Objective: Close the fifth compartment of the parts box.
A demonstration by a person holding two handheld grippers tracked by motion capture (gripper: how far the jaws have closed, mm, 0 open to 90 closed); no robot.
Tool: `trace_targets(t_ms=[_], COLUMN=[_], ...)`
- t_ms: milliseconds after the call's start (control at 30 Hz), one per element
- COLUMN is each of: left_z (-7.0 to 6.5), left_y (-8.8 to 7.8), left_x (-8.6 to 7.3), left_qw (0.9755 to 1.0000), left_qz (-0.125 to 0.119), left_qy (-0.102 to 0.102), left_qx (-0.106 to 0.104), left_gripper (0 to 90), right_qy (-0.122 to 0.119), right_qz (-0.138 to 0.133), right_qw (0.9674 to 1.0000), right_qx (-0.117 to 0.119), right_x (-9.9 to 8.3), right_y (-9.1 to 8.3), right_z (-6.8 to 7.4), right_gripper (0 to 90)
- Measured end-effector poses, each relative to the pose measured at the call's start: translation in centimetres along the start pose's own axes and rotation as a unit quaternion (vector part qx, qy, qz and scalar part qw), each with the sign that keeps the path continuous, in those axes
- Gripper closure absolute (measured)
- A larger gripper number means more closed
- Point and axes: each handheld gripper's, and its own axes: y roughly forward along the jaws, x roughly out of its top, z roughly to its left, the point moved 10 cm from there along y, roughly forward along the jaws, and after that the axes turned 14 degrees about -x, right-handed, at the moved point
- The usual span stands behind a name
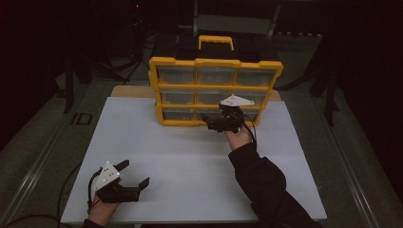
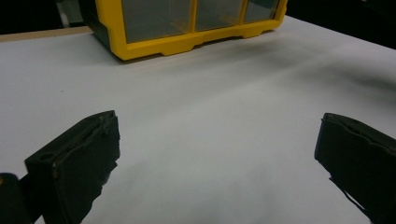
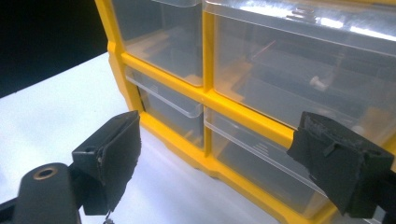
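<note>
A yellow organizer (image 1: 215, 90) with clear plastic drawers stands upright at the back of the white table (image 1: 190, 156). My right gripper (image 1: 223, 122) is just in front of its bottom row, near the middle drawer (image 1: 209, 114), jaws open with nothing between them. In the right gripper view the black pads (image 3: 119, 154) stand wide apart before the clear drawers (image 3: 261, 158) of the yellow organizer (image 3: 205, 100). My left gripper (image 1: 134, 175) rests open over the table's near left corner, holding nothing. The left gripper view has its pads (image 2: 84, 158) wide apart over the white table (image 2: 210, 130), with the organizer (image 2: 187, 28) far off.
A black and yellow case handle (image 1: 216, 42) sits behind the organizer. Dark floor and stands surround the table. A cable (image 1: 71, 190) trails off the left gripper at the table's near left edge.
</note>
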Motion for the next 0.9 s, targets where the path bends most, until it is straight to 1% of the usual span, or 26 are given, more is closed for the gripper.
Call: trace_targets(t_ms=[100,167,267,300,400,533,567,700,767,800,867,900], left_z=[-0.1,-0.1,-0.1,-0.1,-0.1,-0.1,-0.1,-0.2,-0.2,-0.2,-0.2,-0.1], left_y=[0.0,-0.1,-0.1,-0.1,-0.1,-0.1,-0.1,-0.1,-0.1,-0.1,-0.1,-0.1], left_x=[0.0,0.0,0.0,0.0,0.0,0.0,0.0,0.0,0.0,0.0,0.0,0.0], left_qw=[1.0000,1.0000,1.0000,1.0000,1.0000,1.0000,1.0000,1.0000,1.0000,1.0000,1.0000,1.0000], left_qz=[0.001,0.000,-0.001,-0.002,0.002,0.000,-0.001,0.002,0.002,0.002,0.002,0.002], left_qy=[0.001,0.002,0.000,0.000,0.003,0.002,0.002,0.004,0.004,0.004,0.004,0.004], left_qx=[-0.001,-0.001,0.000,0.000,-0.001,-0.001,0.000,-0.001,-0.001,-0.001,0.000,0.000], left_gripper=[0.0,0.0,0.0,0.0,0.0,0.0,0.0,0.0,0.0,0.0,0.0,0.0], right_qy=[0.006,0.006,0.010,0.014,0.011,-0.010,-0.011,-0.026,-0.030,-0.034,-0.040,-0.048], right_qz=[-0.004,-0.006,-0.007,-0.009,-0.007,-0.004,-0.003,-0.002,-0.002,-0.003,-0.003,-0.005], right_qw=[0.9999,0.9998,0.9991,0.9984,0.9977,0.9977,0.9976,0.9963,0.9959,0.9953,0.9947,0.9935], right_qx=[0.014,0.019,0.042,0.053,0.067,0.066,0.068,0.082,0.085,0.091,0.095,0.103], right_x=[0.1,0.2,0.2,0.1,-0.1,-0.6,-0.7,-1.1,-1.2,-1.3,-1.4,-1.6], right_y=[-0.6,-0.9,-1.5,-1.8,-2.3,-3.1,-3.3,-4.2,-4.7,-5.0,-5.4,-5.8], right_z=[-0.1,-0.2,-0.1,0.0,0.1,0.1,0.1,0.3,0.4,0.5,0.6,0.8], right_gripper=[13.6,13.4,13.2,13.0,12.8,11.9,11.9,11.3,11.2,10.9,10.8,10.5])
